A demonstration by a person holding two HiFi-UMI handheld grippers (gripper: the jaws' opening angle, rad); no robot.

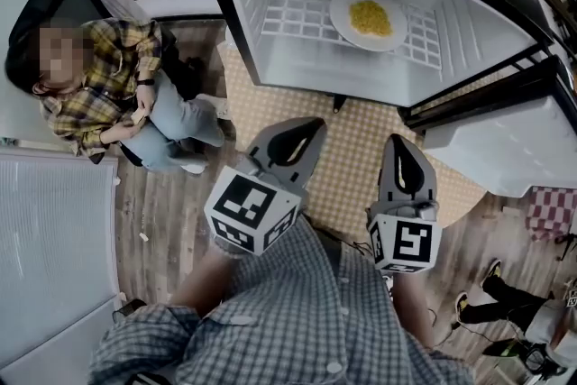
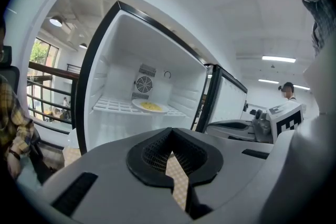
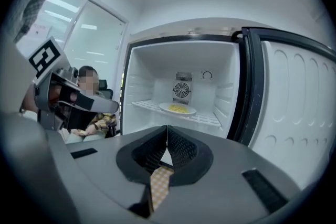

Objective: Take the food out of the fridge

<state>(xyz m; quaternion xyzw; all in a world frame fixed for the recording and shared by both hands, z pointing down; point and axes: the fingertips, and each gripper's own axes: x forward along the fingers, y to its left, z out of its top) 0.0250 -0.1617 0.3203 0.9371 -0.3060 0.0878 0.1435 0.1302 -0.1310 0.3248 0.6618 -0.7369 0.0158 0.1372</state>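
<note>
Fridge (image 1: 270,72) open; plate of yellow food (image 1: 368,17) on shelf (image 1: 296,13). Left hand-held gripper (image 1: 297,138), right hand-held gripper (image 1: 399,149): jaws closed, empty, outside fridge.

Office-like lab or test space: long ceiling strip lights (image 2: 278,59), tall glass partition walls (image 3: 100,34), dark railing (image 2: 52,69), grey-brown wood-plank floor (image 1: 162,221). Small white open fridge (image 1: 248,13) on beige checked mat (image 1: 356,167). Seated person in yellow plaid shirt (image 1: 90,81) on black office chair (image 1: 36,22).

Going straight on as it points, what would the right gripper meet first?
Probably nothing before the open fridge: the right gripper, jaws shut, aims into its cavity, roughly at the shelf front edge, below the plate of food. Depth is unclear.
</note>
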